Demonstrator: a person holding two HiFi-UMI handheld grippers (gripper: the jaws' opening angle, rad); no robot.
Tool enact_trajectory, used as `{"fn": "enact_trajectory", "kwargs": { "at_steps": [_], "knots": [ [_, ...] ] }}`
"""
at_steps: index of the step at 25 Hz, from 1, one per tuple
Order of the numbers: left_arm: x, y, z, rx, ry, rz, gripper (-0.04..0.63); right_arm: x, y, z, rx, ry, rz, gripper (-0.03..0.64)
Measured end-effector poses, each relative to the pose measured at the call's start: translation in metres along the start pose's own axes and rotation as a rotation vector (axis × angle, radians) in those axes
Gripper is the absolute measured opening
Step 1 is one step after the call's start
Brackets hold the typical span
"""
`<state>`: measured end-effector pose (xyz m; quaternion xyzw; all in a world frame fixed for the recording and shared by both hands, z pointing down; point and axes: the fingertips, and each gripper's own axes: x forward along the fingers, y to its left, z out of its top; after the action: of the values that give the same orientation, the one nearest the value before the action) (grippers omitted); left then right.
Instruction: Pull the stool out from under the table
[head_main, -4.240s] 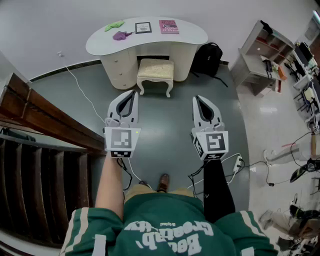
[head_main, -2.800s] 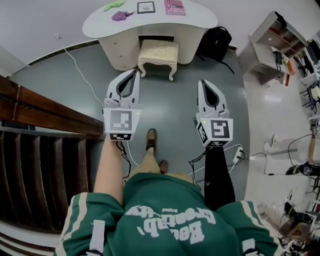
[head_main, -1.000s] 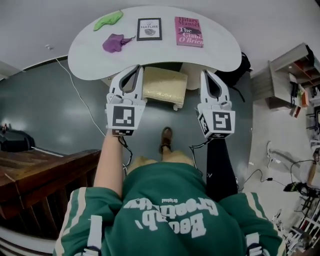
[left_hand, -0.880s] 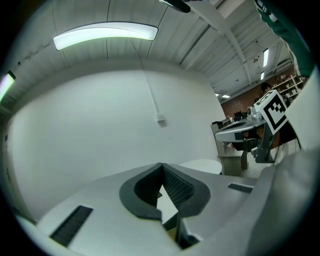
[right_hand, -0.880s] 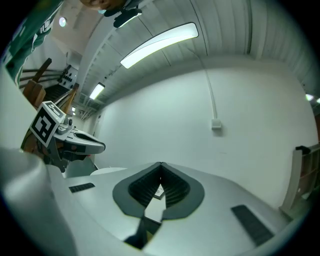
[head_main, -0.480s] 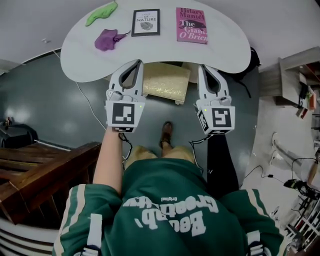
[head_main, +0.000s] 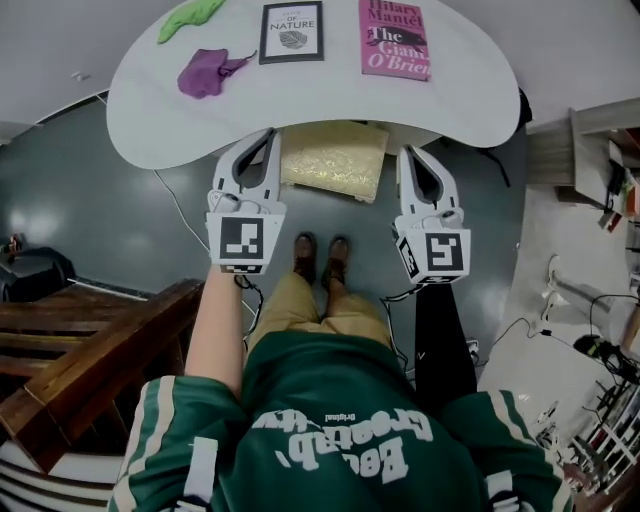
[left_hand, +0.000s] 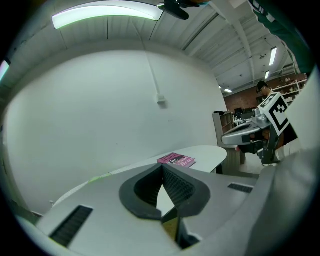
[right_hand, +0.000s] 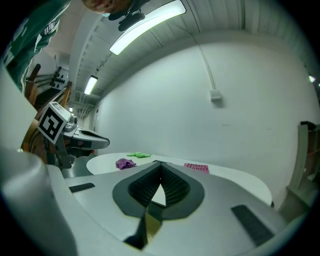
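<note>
The stool (head_main: 333, 160), with a pale gold cushion, stands mostly tucked under the white curved table (head_main: 300, 100); only the front of its seat shows. My left gripper (head_main: 267, 135) hovers at the stool's left side, level with the table's front edge, jaws shut and empty. On the stool's right side my right gripper (head_main: 409, 153) is likewise shut on nothing. In the left gripper view the shut left gripper (left_hand: 162, 166) points over the table top (left_hand: 210, 152). The shut right gripper (right_hand: 160, 164) does the same in the right gripper view.
On the table lie a framed dark book (head_main: 292, 31), a pink book (head_main: 395, 38), a purple cloth (head_main: 205, 72) and a green cloth (head_main: 190, 17). A wooden stair railing (head_main: 90, 340) runs at lower left. A cable (head_main: 185, 215) crosses the floor. My shoes (head_main: 320, 257) stand just before the stool.
The person has walked up to the table, which now fills the top of the head view. Both grippers have come level with the stool's sides, still shut. The feet are together.
</note>
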<state>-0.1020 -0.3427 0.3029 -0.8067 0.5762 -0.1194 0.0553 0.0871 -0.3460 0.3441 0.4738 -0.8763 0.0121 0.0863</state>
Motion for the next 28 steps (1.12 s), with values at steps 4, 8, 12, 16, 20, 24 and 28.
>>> {"fn": "enact_trajectory", "kwargs": {
  "at_steps": [4,8,12,16,20,24,28],
  "knots": [
    [0.012,0.009,-0.04,0.0,0.05,-0.011,0.015,0.01,0.003,-0.031,0.013,0.065,-0.015,0.008],
    [0.022,0.004,-0.092,-0.041,0.086,-0.065,0.015,0.016,0.012,-0.07,0.004,0.142,-0.043,0.009],
    [0.029,-0.009,-0.143,-0.007,0.121,-0.168,0.017,0.029,0.024,-0.112,0.011,0.198,-0.071,0.009],
    [0.034,-0.015,-0.182,-0.036,0.129,-0.222,0.038,0.035,0.031,-0.148,0.041,0.232,-0.104,0.015],
    [0.037,-0.013,-0.209,-0.044,0.127,-0.25,0.151,0.035,0.04,-0.174,0.086,0.257,-0.109,0.114],
    [0.038,-0.015,-0.23,-0.08,0.113,-0.262,0.188,0.033,0.047,-0.2,0.085,0.285,-0.101,0.152],
    [0.036,-0.02,-0.257,-0.087,0.136,-0.284,0.235,0.035,0.051,-0.224,0.072,0.285,-0.084,0.17]
  ]
}}
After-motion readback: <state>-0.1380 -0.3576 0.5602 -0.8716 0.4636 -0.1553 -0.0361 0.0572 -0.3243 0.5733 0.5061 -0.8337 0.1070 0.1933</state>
